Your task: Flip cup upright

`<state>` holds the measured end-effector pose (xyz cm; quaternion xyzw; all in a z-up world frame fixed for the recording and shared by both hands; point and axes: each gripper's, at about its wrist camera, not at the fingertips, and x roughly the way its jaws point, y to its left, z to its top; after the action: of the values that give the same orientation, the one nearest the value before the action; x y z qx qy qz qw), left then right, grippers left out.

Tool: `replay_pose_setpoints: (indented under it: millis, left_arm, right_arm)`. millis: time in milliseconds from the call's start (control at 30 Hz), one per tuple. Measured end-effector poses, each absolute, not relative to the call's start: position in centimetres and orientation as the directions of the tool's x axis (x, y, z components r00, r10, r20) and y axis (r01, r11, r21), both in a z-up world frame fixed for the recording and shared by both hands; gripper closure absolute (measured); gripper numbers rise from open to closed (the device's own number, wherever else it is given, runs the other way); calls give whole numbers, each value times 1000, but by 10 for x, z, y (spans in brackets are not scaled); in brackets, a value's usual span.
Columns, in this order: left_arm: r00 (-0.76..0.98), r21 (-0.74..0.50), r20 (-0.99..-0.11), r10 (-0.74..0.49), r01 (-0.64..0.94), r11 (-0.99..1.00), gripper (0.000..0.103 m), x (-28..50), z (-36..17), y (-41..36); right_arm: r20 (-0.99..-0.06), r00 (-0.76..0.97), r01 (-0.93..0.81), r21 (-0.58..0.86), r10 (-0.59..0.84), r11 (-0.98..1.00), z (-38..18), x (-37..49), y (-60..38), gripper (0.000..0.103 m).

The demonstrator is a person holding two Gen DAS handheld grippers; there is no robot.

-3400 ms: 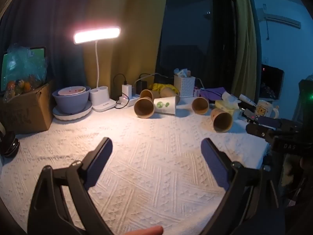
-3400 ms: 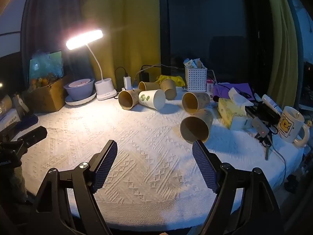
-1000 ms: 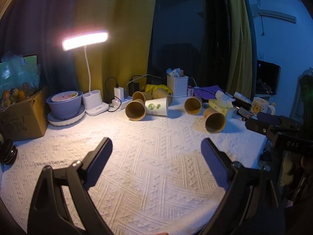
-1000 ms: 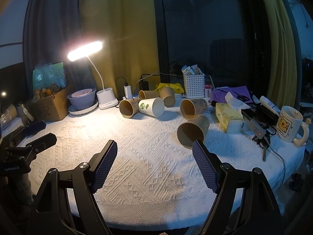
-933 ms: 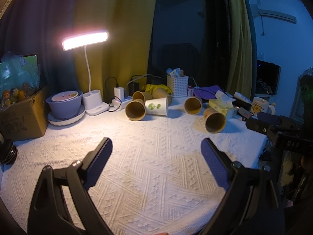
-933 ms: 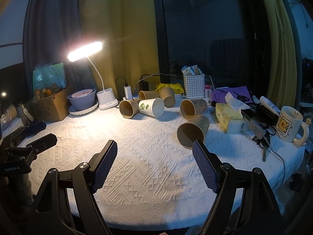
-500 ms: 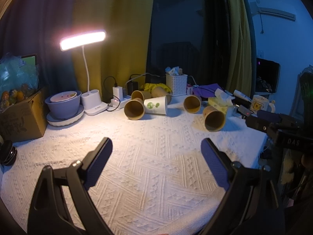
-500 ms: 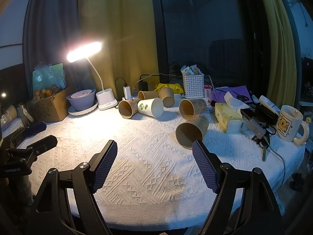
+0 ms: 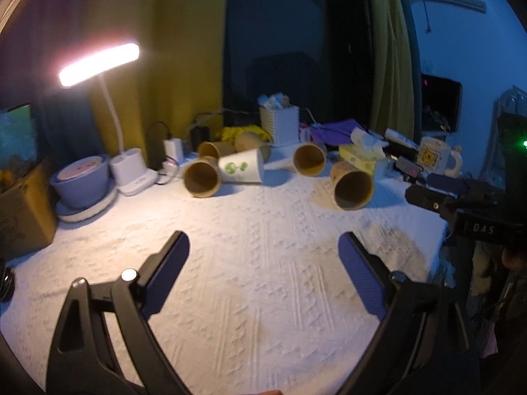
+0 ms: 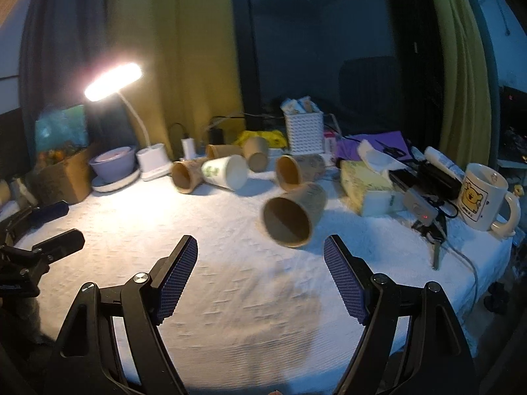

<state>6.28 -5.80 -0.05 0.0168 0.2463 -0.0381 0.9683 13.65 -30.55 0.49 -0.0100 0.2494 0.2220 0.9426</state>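
Several paper cups lie on their sides on the white textured tablecloth (image 10: pixel 230 263). The nearest brown cup (image 10: pixel 293 219) (image 9: pixel 352 186) lies with its mouth toward me, just beyond my right gripper (image 10: pixel 260 250), which is open and empty. A white cup with a green print (image 10: pixel 225 171) (image 9: pixel 243 166), a brown cup (image 10: pixel 186 176) (image 9: pixel 201 182) left of it and another brown cup (image 10: pixel 291 171) (image 9: pixel 309 163) lie further back. My left gripper (image 9: pixel 263 247) is open and empty over the cloth, well short of the cups.
A lit desk lamp (image 10: pixel 113 80) and a bowl on a plate (image 10: pixel 113 164) stand at the back left beside a cardboard box (image 10: pixel 62 177). A white basket (image 10: pixel 303 131), a tissue pack (image 10: pixel 369 187), gadgets with cables (image 10: pixel 425 210) and a bear mug (image 10: pixel 482 196) crowd the right side.
My right gripper has moved forward toward the nearest brown cup, which now looks larger and closer. My left gripper has edged forward a little. Both stay open.
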Motion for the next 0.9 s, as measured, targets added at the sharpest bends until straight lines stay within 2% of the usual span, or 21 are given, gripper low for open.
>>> replay_pose_setpoints:
  millis: [400, 900]
  left_arm:
    - [787, 31, -597, -156, 217, 976, 10, 157, -14, -131]
    - [720, 11, -654, -230, 314, 950, 10, 240, -17, -191]
  right_arm:
    - [-503, 797, -329, 103, 335, 939, -29, 193, -354, 21]
    - [-550, 790, -265, 94, 272, 960, -51, 243, -387, 21]
